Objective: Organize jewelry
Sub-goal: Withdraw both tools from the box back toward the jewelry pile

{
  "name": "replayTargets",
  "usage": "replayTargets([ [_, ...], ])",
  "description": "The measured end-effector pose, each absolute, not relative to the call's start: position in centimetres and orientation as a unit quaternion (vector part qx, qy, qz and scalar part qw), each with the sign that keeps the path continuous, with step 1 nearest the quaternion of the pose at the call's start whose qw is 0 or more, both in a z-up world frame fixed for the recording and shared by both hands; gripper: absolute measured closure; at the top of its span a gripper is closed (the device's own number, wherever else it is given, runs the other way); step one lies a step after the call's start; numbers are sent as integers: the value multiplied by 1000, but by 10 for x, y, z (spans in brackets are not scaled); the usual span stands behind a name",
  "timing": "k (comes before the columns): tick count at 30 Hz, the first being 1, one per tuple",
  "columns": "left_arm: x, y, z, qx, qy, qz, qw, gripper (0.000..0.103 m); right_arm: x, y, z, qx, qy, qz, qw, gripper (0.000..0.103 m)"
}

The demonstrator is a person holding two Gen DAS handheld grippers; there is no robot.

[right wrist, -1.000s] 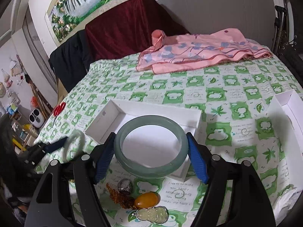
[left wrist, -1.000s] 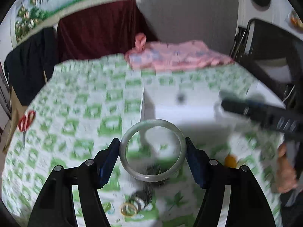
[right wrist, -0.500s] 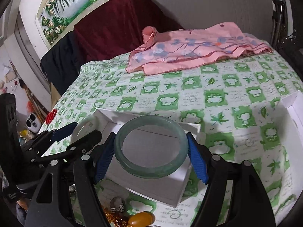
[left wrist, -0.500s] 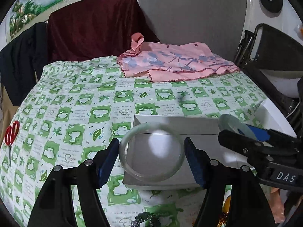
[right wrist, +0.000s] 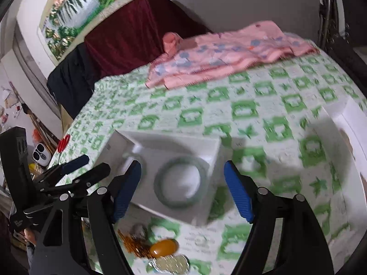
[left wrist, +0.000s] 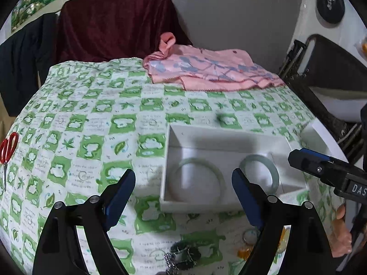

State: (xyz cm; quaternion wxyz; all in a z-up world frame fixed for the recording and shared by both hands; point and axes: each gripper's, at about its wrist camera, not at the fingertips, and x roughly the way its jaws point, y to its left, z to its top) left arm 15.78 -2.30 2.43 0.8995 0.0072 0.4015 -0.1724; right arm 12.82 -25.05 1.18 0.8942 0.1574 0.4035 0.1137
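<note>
At the far left edge of the left wrist view lie red scissors [left wrist: 8, 147] on the green-and-white tablecloth [left wrist: 96, 123]. Toward the lower centre, the left gripper [left wrist: 183, 189] stands with its blue pads spread wide and nothing between them. Right of centre sits the white box [left wrist: 220, 135], open-topped, with the pale bangle [left wrist: 197, 178] lying flat in its left part and the greener bangle [left wrist: 260, 171] flat just beside it on the right; the two look close but I cannot tell whether they touch. At the right edge the right gripper [left wrist: 321, 169] reaches in from the side. In its own view its jaws are likewise apart and empty, and the greener bangle shows between and beyond them inside the box. The remaining jewelry is loose on the cloth in the lower part of both frames, nearer the cameras than the box: a dark chain [left wrist: 183, 254] at bottom centre of the left view, and an amber stone [right wrist: 164, 247] with a pale pendant [right wrist: 169, 263] at bottom centre of the right view. Judging by this, the next pick lies below and behind the fingertips, the chain nearer the left hand, the amber stone nearer the right.
</note>
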Motion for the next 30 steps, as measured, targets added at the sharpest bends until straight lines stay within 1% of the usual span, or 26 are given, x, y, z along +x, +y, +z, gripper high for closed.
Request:
replayTargets([
  [3,154,-33,17,32,404,-169,899,17,130,-253,1,180,426,133,876,32],
  [6,151,-35,16,33,400,-169,900,15,133,-249,-7,189,437,150,867,31],
  [10,144,-40,18,26,398,-192,897,15,132,-244,-8,177,434,145,872,31],
  [14,136,-49,19,44,385,-189,902,11,133,-242,-9,173,429,142,875,30],
  [20,135,-50,20,44,386,-188,902,11,136,-242,-10,171,426,142,877,30],
  [28,121,-52,19,50,384,-177,905,10,134,-230,-9,129,423,128,888,29],
  [30,115,-55,18,67,381,-170,906,10,133,-227,-10,122,422,127,889,29],
])
